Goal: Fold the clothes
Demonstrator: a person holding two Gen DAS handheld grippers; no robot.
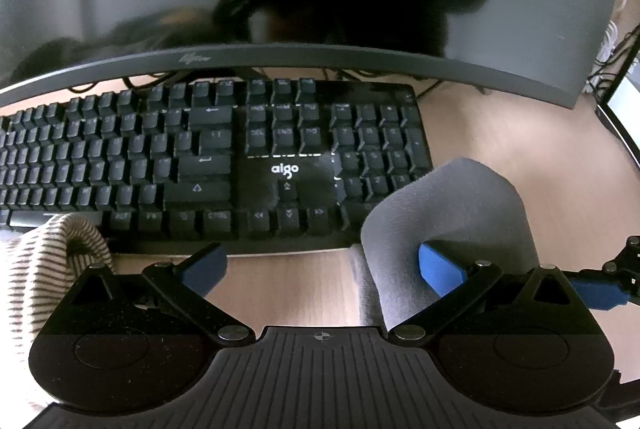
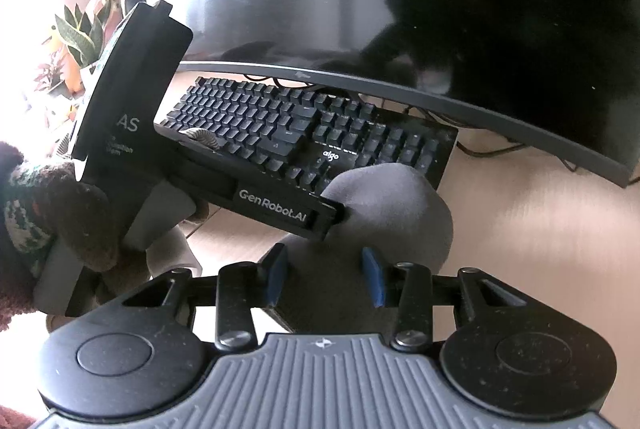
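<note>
striped garment point(image 1: 44, 261): lying at the far left, touching the keyboard's point(image 1: 208, 157) front edge.
left gripper point(image 1: 320, 269): jaws standing wide apart, gripping nothing; its right pad point(image 1: 440, 269) is touching the grey cloth point(image 1: 452, 213).
grey cloth: arching up off the wooden desk point(image 1: 540, 149), just before the keyboard.
right gripper point(image 2: 326, 281): jaws half-closed around the cloth, pads point(image 2: 374, 281) not clearly pressing.
monitor point(image 1: 360, 65): standing behind.

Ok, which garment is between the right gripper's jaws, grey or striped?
The plain grey cloth; it fills the gap between the fingers of the right gripper. The striped garment lies apart, at the near edge of the keyboard.
</note>
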